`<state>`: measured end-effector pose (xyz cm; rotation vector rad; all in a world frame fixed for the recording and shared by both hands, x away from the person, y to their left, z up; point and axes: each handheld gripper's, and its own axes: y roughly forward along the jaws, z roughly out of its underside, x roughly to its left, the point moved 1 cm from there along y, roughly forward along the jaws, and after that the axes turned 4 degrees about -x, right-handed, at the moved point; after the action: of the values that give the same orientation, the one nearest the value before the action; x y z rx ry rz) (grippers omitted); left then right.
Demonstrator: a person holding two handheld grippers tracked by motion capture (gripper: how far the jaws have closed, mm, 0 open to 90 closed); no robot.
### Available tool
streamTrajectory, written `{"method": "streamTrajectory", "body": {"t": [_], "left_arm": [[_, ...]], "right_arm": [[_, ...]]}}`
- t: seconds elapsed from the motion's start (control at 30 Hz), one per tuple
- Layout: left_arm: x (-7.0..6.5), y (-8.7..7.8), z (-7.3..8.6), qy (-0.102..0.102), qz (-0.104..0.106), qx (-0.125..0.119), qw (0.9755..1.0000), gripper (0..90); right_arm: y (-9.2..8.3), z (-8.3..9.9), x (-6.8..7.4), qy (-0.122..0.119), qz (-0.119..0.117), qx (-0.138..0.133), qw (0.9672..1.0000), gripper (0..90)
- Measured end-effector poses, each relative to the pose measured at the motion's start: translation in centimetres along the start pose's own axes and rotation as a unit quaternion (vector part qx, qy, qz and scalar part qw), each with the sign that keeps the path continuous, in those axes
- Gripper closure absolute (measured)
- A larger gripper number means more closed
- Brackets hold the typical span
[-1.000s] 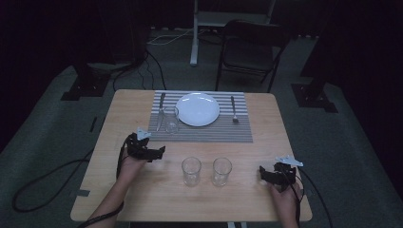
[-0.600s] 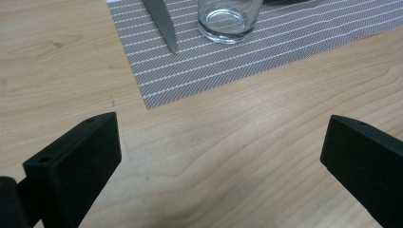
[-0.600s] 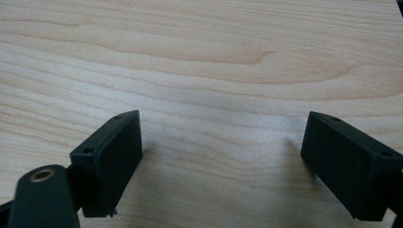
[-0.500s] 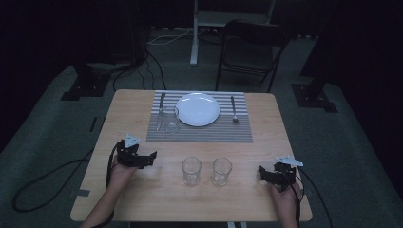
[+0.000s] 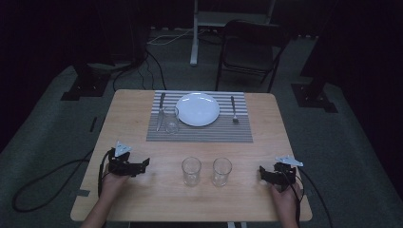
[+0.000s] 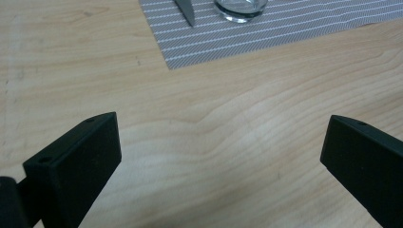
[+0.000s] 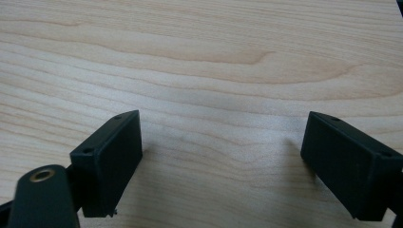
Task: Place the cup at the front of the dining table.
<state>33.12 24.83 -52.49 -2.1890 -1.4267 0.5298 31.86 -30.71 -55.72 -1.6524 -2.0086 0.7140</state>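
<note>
My left gripper (image 5: 142,166) rests low over the front left of the wooden table (image 5: 133,114), held by a hand, jaws wide open and pointing right. Nothing lies between its jaws in the left gripper view (image 6: 222,142), just bare wood. My right gripper (image 5: 263,173) sits at the front right, open too, aimed left over bare wood (image 7: 225,135). Two empty glasses (image 5: 191,170) (image 5: 222,171) stand side by side between the grippers, apart from both.
A striped grey placemat (image 5: 199,130) at the back carries a white plate (image 5: 197,109), a knife (image 5: 160,110), a fork (image 5: 233,109) and a third glass (image 5: 170,120). That glass (image 6: 240,8) and the knife tip (image 6: 186,12) lie ahead of my left gripper. A chair (image 5: 249,52) stands behind the table.
My left gripper has drawn back from the glass on the placemat, moving left and toward the front edge. The right gripper has stayed put.
</note>
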Motion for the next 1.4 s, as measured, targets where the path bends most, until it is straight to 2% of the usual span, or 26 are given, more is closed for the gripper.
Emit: {"method": "streamTrajectory", "body": {"t": [0.07,0.13,0.27,0.63,0.7,0.83,1.0,1.07,1.17,1.27,1.4], "left_arm": [[0.0,-0.2,0.2,-0.002,-0.002,-0.002,1.0,0.2],[0.1,-0.8,0.7,0.004,-0.013,-0.007,0.9999,0.2],[0.2,-1.2,1.2,-0.005,-0.014,-0.009,0.9999,0.2],[1.1,-3.0,3.5,-0.025,-0.04,-0.008,0.9988,0.2],[1.2,-3.2,3.8,-0.03,-0.045,-0.002,0.9985,0.2],[1.7,-4.2,4.2,-0.044,-0.071,0.0,0.9965,0.2],[2.2,-5.2,4.9,-0.048,-0.096,0.008,0.9942,0.2],[2.4,-5.5,5.3,-0.055,-0.098,0.004,0.9936,0.2],[2.7,-6.0,5.9,-0.048,-0.101,-0.014,0.9936,0.3],[2.8,-6.4,6.2,-0.05,-0.107,-0.011,0.9929,0.3],[2.8,-6.9,6.9,-0.039,-0.146,-0.001,0.9885,0.3]], "right_arm": [[0.0,0.0,0.0,0.0,0.0,0.0,1.0,13.4],[0.0,0.0,0.0,0.001,0.0,0.0,1.0,13.4],[0.0,0.0,0.0,0.001,0.0,0.0,1.0,13.4],[0.0,0.0,0.0,0.001,0.0,0.0,1.0,13.4],[0.0,0.0,0.0,0.001,0.0,0.0,1.0,13.4],[0.0,0.0,0.0,0.001,0.0,0.0,1.0,13.4],[0.0,0.0,0.0,0.001,0.0,0.0,1.0,13.4],[0.0,0.0,0.0,0.001,0.0,0.0,1.0,13.4],[0.0,0.0,0.0,0.001,0.0,0.0,1.0,13.4],[0.0,0.0,0.0,0.001,0.0,0.0,1.0,13.4],[0.0,0.0,0.0,0.001,0.0,0.0,1.0,13.4]]}}
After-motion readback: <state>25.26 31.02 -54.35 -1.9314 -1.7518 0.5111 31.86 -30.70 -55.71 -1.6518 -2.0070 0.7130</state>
